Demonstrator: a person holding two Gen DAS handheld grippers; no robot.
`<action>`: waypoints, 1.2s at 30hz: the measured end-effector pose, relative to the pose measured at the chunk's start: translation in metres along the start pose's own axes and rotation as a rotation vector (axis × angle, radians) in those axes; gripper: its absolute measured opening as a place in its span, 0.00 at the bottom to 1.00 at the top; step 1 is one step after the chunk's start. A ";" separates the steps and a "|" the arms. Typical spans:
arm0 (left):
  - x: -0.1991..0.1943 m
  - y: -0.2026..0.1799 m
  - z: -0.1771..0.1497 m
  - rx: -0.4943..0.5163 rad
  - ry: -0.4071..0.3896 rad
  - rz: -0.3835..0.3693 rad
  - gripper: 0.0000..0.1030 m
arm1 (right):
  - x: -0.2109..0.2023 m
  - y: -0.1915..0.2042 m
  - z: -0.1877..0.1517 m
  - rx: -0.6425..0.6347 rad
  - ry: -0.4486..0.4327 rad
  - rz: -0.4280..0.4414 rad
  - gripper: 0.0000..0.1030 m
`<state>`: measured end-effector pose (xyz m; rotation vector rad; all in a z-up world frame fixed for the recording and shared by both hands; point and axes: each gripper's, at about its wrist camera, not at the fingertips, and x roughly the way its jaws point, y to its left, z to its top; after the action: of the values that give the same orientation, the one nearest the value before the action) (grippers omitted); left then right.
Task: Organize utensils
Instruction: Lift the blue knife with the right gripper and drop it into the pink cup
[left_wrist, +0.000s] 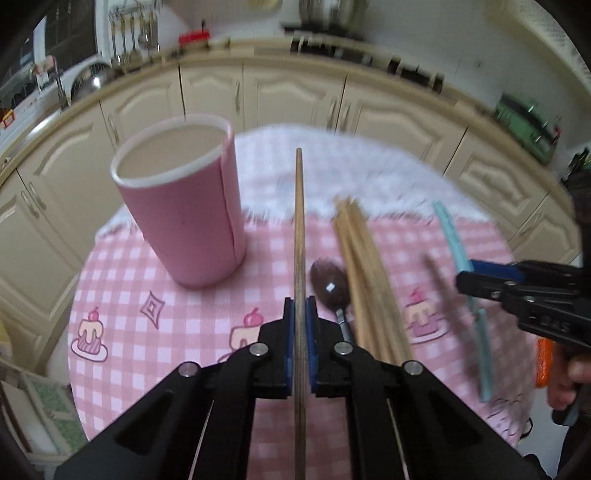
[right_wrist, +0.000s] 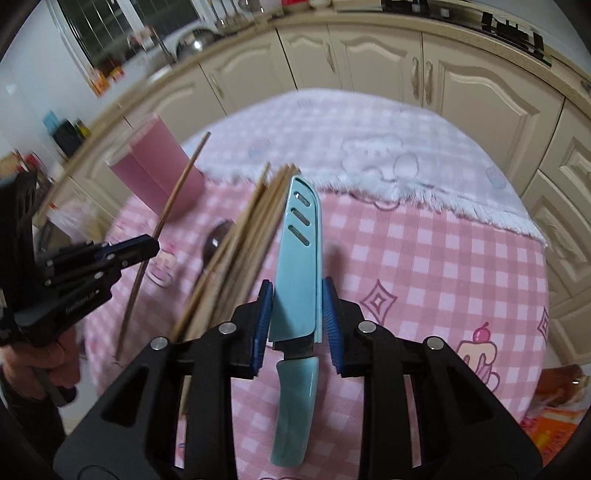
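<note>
My left gripper (left_wrist: 300, 306) is shut on a single wooden chopstick (left_wrist: 299, 229) and holds it above the table, pointing forward, just right of the tall pink holder cup (left_wrist: 181, 206). A bundle of wooden chopsticks (left_wrist: 365, 280) and a dark spoon (left_wrist: 330, 286) lie on the pink checked cloth. My right gripper (right_wrist: 297, 295) is open, its jaws on either side of a teal sheathed knife (right_wrist: 299, 251) that lies on the cloth. In the right wrist view the left gripper (right_wrist: 147, 248) holds the chopstick (right_wrist: 173, 199) in front of the pink cup (right_wrist: 155, 173).
The round table (right_wrist: 443, 258) has a white fringed cloth (right_wrist: 369, 147) over its far half. Cream kitchen cabinets (left_wrist: 295, 96) curve behind the table. An orange item (right_wrist: 554, 424) lies at the table's right edge.
</note>
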<state>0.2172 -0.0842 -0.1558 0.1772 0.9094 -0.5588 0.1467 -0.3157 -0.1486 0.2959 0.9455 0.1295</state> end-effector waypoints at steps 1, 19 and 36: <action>-0.007 -0.001 0.000 -0.006 -0.026 -0.002 0.05 | -0.003 -0.002 0.001 -0.002 -0.015 0.008 0.26; -0.114 0.017 0.035 -0.103 -0.478 0.032 0.05 | -0.047 0.044 0.034 -0.095 -0.247 0.167 0.26; -0.120 0.074 0.128 -0.184 -0.733 0.093 0.06 | -0.060 0.131 0.158 -0.229 -0.397 0.283 0.26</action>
<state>0.2879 -0.0238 0.0102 -0.1491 0.2331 -0.4024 0.2429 -0.2357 0.0248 0.2305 0.4853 0.4203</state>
